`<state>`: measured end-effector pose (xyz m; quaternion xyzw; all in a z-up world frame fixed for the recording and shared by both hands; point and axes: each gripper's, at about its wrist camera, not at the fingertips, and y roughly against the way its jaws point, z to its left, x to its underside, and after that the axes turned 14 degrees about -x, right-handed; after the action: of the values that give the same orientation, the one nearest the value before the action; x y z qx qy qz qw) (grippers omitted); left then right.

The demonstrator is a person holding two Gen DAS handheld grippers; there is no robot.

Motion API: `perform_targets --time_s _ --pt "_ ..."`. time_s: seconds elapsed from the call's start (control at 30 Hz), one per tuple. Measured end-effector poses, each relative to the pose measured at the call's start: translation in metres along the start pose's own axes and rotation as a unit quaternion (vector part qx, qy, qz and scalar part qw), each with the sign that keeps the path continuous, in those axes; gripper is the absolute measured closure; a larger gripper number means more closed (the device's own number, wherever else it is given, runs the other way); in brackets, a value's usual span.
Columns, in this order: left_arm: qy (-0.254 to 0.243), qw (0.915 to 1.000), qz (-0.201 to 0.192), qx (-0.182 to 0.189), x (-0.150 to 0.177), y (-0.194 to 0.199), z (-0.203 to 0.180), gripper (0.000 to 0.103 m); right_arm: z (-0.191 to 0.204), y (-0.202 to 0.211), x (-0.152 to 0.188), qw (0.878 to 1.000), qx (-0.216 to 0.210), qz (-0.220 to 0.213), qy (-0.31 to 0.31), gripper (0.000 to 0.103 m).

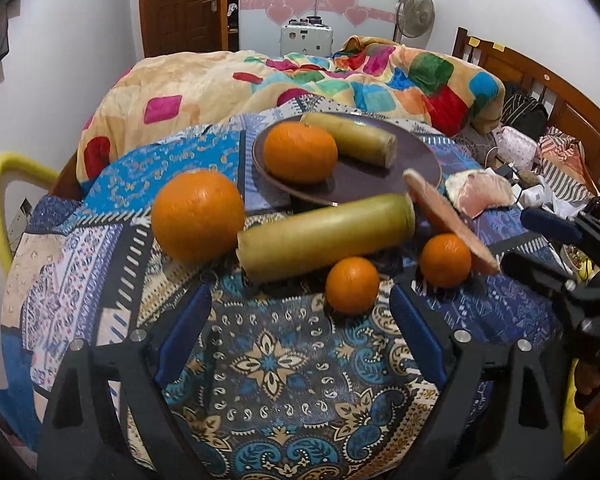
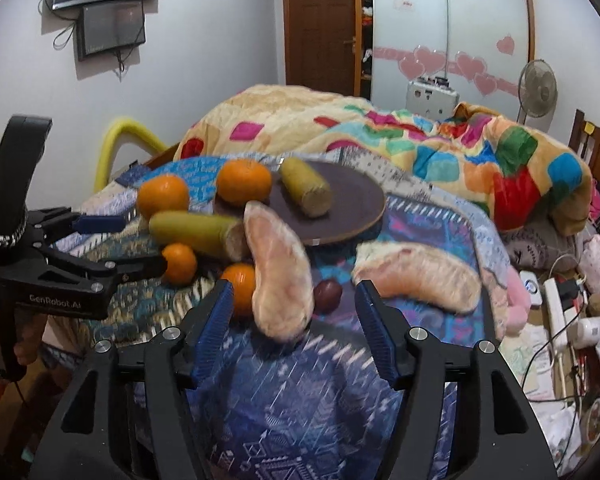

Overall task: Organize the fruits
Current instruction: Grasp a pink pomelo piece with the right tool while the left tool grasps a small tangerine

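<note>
A dark round plate (image 1: 412, 160) (image 2: 352, 204) on the patterned cloth holds an orange (image 1: 300, 152) (image 2: 244, 182) and a short yellow-green stalk piece (image 1: 352, 138) (image 2: 306, 188). On the cloth lie a big orange (image 1: 198, 216), a longer stalk piece (image 1: 324, 236) (image 2: 196, 230) and two small oranges (image 1: 352, 284) (image 1: 446, 254). A pomelo wedge (image 2: 282, 276) (image 1: 448, 220) stands just ahead of my open right gripper (image 2: 294, 320), apart from its fingers. Another wedge (image 2: 420, 276) lies to the right. My left gripper (image 1: 300, 332) is open and empty, just short of the small orange.
A small dark purple fruit (image 2: 328, 290) lies behind the standing wedge. A colourful blanket (image 1: 300, 76) is heaped behind the plate. Clutter with a power strip (image 2: 560, 312) lies to the right. A yellow chair frame (image 1: 0, 200) stands at the left.
</note>
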<state>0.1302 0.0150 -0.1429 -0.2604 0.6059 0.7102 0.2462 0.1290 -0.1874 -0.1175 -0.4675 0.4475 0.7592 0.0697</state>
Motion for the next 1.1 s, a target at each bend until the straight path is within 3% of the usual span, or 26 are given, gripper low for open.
perform_targets --time_s 0.1,0.27,0.53,0.67,0.83,0.9,1.1 --pt "-0.001 1.0000 0.001 -0.001 0.005 -0.004 -0.003 0.012 -0.003 -0.009 0.007 1.000 0.004 0.012 -0.002 0.044" --pt "0.000 1.0000 0.008 0.005 0.007 -0.015 -0.006 0.023 -0.010 -0.020 0.012 1.000 0.006 0.023 -0.010 0.045" --pt "-0.008 0.9999 0.002 0.013 0.002 -0.024 -0.017 0.028 -0.011 -0.023 0.012 1.000 -0.007 0.017 -0.003 0.076" --pt "-0.003 0.9999 0.000 0.015 0.000 -0.025 -0.018 0.033 -0.012 -0.023 0.013 1.000 -0.011 0.016 -0.003 0.078" --pt "-0.004 0.9994 -0.001 0.035 -0.002 -0.023 -0.017 0.063 -0.014 -0.013 0.015 1.000 -0.014 0.007 -0.017 0.079" --pt "-0.009 0.9991 -0.002 0.040 -0.002 -0.018 -0.018 0.071 -0.014 -0.008 0.016 1.000 -0.015 0.004 -0.021 0.080" --pt "-0.018 0.9990 -0.001 0.040 0.008 -0.005 -0.017 0.071 -0.014 0.010 0.026 0.999 -0.013 0.004 -0.033 0.080"
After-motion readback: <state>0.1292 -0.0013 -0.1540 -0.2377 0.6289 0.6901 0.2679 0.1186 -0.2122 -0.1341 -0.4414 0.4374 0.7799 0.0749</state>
